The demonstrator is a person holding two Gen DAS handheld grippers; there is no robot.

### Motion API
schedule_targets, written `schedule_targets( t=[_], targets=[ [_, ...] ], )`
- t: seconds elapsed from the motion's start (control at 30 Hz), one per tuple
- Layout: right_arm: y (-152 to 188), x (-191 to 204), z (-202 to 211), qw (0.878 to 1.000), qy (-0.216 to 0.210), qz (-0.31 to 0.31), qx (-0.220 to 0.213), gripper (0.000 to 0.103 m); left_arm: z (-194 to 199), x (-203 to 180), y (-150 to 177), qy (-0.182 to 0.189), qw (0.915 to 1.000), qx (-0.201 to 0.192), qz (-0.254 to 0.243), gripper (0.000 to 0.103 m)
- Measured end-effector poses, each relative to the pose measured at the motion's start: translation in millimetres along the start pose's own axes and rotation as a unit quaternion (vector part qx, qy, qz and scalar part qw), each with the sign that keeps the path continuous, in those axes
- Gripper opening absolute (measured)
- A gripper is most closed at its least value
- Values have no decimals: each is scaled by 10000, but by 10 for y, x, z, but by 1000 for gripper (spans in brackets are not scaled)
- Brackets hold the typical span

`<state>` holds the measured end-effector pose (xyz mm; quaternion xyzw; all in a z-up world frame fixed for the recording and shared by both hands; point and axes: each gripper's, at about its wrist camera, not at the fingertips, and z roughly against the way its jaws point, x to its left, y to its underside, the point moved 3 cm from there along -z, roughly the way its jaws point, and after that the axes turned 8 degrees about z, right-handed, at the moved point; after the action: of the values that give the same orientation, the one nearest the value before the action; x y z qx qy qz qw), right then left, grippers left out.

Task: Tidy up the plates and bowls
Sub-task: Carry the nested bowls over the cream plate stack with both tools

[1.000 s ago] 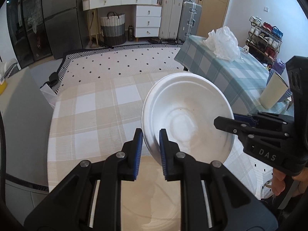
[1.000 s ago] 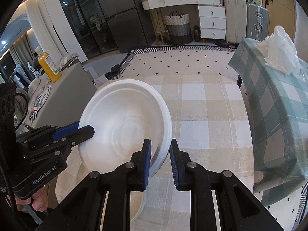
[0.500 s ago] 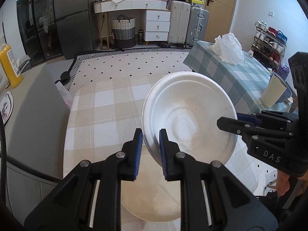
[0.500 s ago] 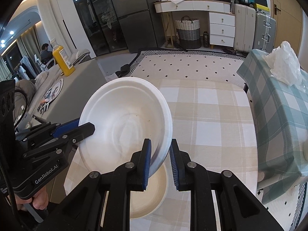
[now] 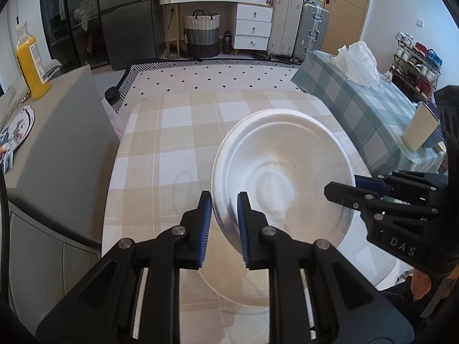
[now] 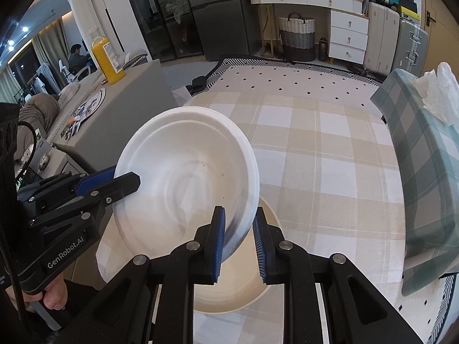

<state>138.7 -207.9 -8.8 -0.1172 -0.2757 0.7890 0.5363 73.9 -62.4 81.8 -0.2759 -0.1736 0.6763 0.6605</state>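
Note:
A white bowl (image 5: 281,177) is held in the air over the beige checked table (image 5: 172,143), tilted, with its inside facing the cameras. My left gripper (image 5: 224,200) is shut on its left rim and my right gripper (image 6: 239,215) is shut on its right rim; the bowl also shows in the right wrist view (image 6: 186,177). A cream plate (image 6: 243,292) lies on the table under the bowl, partly hidden by it and by the fingers; it also shows in the left wrist view (image 5: 229,281).
A grey counter (image 5: 66,132) with an orange juice bottle (image 5: 28,63) stands left of the table. A green checked table (image 5: 358,109) with a white plastic bag (image 5: 355,63) and a cream cup (image 5: 418,127) stands to the right.
Both grippers have lifted the bowl up and back from the table. The cream plate under it has come into view.

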Motion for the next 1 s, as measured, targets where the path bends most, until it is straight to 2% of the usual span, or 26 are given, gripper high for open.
schedule_targets(
  t=[0.27,0.47,1.0],
  targets=[
    [117,32,-180,9997,-38,6,225,19,-281,43,166,-209,9995,214,-68,15],
    [195,-12,-239,9995,-115,-108,270,19,-338,14,211,-217,9993,286,-75,15],
    [331,-87,-528,9982,-120,-173,555,19,-839,36,314,-256,9977,601,-157,15]
  ],
)
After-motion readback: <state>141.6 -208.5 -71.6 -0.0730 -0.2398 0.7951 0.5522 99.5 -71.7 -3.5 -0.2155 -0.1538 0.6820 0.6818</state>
